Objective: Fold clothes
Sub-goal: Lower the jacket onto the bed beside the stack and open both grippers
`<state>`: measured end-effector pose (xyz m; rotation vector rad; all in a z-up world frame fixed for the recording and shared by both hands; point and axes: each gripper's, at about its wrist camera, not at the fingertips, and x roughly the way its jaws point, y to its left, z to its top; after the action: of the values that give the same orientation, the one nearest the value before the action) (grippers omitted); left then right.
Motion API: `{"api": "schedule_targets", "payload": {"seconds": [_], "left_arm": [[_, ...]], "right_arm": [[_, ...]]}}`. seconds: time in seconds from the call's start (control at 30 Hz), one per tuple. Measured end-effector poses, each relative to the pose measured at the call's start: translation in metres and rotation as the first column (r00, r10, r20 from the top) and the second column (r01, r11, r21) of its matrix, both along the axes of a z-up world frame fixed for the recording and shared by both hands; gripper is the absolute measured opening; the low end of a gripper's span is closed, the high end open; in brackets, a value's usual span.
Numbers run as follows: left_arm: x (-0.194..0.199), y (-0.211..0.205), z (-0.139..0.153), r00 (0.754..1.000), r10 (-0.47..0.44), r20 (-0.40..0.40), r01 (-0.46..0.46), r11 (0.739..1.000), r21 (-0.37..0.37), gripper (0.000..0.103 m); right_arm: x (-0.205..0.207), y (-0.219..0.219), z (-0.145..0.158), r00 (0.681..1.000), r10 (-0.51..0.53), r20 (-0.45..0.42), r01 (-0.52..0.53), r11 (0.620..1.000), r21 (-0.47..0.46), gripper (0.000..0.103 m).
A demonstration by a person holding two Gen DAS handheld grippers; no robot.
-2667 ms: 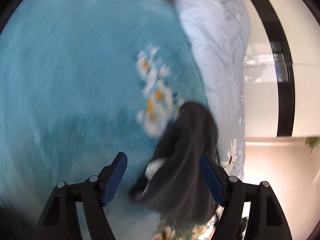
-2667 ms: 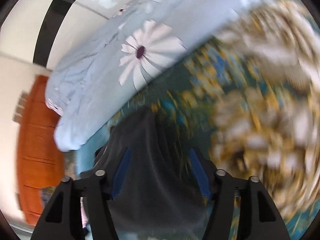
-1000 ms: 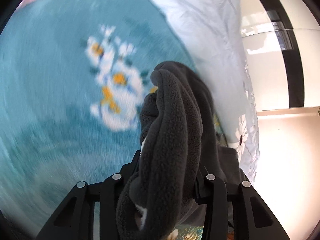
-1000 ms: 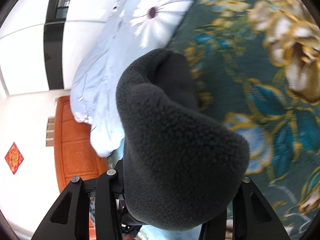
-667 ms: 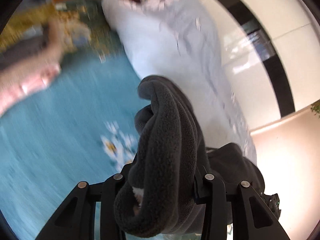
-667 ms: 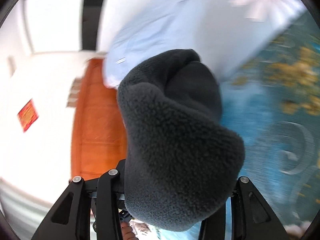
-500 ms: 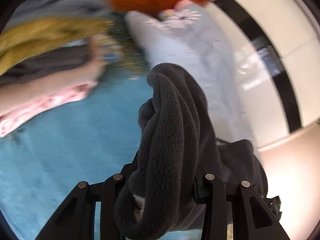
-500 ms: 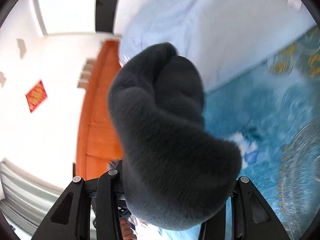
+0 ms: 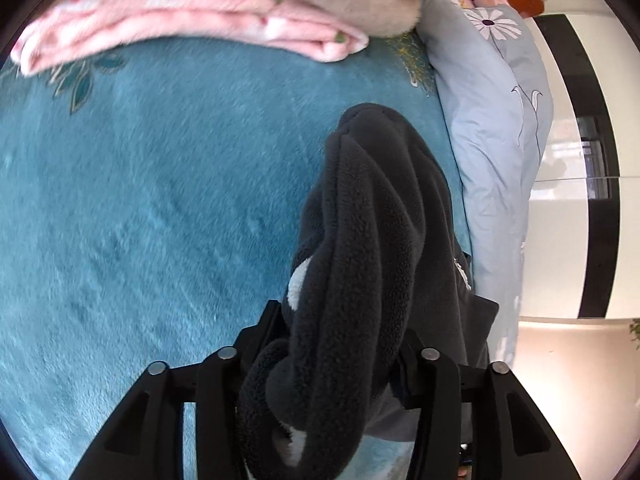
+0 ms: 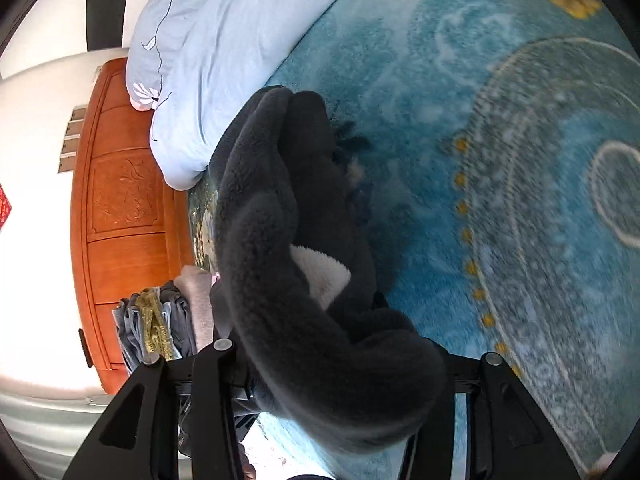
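A dark grey fleece garment (image 9: 360,248) with white lining is bunched up and held above the teal blanket (image 9: 140,208). My left gripper (image 9: 332,344) is shut on one end of it. In the right wrist view the same fleece (image 10: 288,248) fills the space between the fingers, and my right gripper (image 10: 340,344) is shut on it. The fingertips of both grippers are hidden by the cloth.
A stack of folded clothes lies at the top of the left view, with a pink piece (image 9: 180,12) lowest. A pale blue quilt (image 9: 496,120) runs along the right. In the right view are the wooden headboard (image 10: 120,208), the quilt (image 10: 224,40) and the clothes pile (image 10: 160,320).
Both grippers closed on the fleece, lifted it off the bed, and have swung with it; the views now tilt back down toward the teal blanket beside the folded stack.
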<state>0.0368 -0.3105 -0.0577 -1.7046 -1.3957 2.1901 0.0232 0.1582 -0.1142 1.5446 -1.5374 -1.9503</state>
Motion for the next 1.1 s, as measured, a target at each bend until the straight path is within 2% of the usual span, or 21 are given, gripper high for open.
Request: {"api": "schedule_targets", "payload": {"seconds": [0.03, 0.1, 0.27, 0.37, 0.5, 0.6, 0.7, 0.8, 0.9, 0.93, 1.03, 1.07, 1.1], "left_arm": [[0.002, -0.002, 0.004, 1.000, -0.013, 0.009, 0.013, 1.000, -0.006, 0.064], [0.005, -0.004, 0.016, 0.999, -0.039, 0.027, 0.040, 0.999, -0.037, 0.068], [0.025, -0.030, 0.034, 0.998, -0.044, 0.034, 0.047, 0.994, -0.100, 0.069], [0.034, -0.044, 0.054, 0.999, -0.024, 0.022, 0.027, 0.983, -0.182, 0.069], [0.034, -0.035, 0.090, 0.997, -0.039, -0.062, 0.021, 0.963, -0.270, 0.069], [0.022, -0.004, 0.113, 0.986, -0.103, -0.131, 0.058, 0.948, -0.313, 0.069], [0.010, 0.033, 0.124, 0.963, -0.206, -0.173, 0.130, 0.919, -0.372, 0.069], [-0.001, 0.059, 0.105, 0.940, -0.305, -0.151, 0.215, 0.875, -0.435, 0.069], [-0.005, 0.059, 0.078, 0.940, -0.326, -0.100, 0.247, 0.854, -0.458, 0.069], [-0.005, 0.057, 0.069, 0.945, -0.318, -0.082, 0.248, 0.855, -0.455, 0.069], [-0.002, 0.036, 0.054, 0.970, -0.237, -0.057, 0.200, 0.905, -0.376, 0.069], [-0.002, 0.033, 0.051, 0.973, -0.224, -0.055, 0.189, 0.910, -0.369, 0.069], [-0.003, 0.029, 0.049, 0.976, -0.211, -0.052, 0.178, 0.915, -0.362, 0.069]], "right_arm": [[0.004, 0.001, 0.001, 1.000, -0.002, -0.001, 0.002, 1.000, -0.002, 0.051], [0.011, 0.007, 0.002, 1.000, 0.004, 0.000, -0.004, 1.000, 0.002, 0.051], [0.022, 0.036, 0.013, 1.000, 0.002, 0.028, -0.004, 0.998, 0.058, 0.054], [0.038, 0.062, 0.015, 0.997, -0.066, 0.037, 0.059, 0.986, 0.157, 0.054], [0.033, 0.080, 0.048, 0.995, -0.095, 0.010, 0.086, 0.940, 0.331, 0.054], [0.025, 0.055, 0.082, 0.995, 0.010, -0.096, 0.031, 0.911, 0.410, 0.054], [0.002, 0.006, 0.105, 0.972, 0.172, -0.160, -0.082, 0.887, 0.455, 0.058], [-0.008, -0.044, 0.104, 0.927, 0.342, -0.157, -0.227, 0.842, 0.490, 0.058], [-0.004, -0.071, 0.093, 0.879, 0.460, -0.125, -0.325, 0.770, 0.549, 0.058], [-0.008, -0.069, 0.084, 0.884, 0.454, -0.110, -0.323, 0.763, 0.560, 0.058], [-0.020, -0.064, 0.060, 0.899, 0.434, -0.063, -0.316, 0.742, 0.591, 0.058], [-0.023, -0.062, 0.053, 0.905, 0.423, -0.051, -0.312, 0.740, 0.596, 0.058], [-0.026, -0.057, 0.050, 0.914, 0.402, -0.047, -0.301, 0.753, 0.585, 0.058]]}}
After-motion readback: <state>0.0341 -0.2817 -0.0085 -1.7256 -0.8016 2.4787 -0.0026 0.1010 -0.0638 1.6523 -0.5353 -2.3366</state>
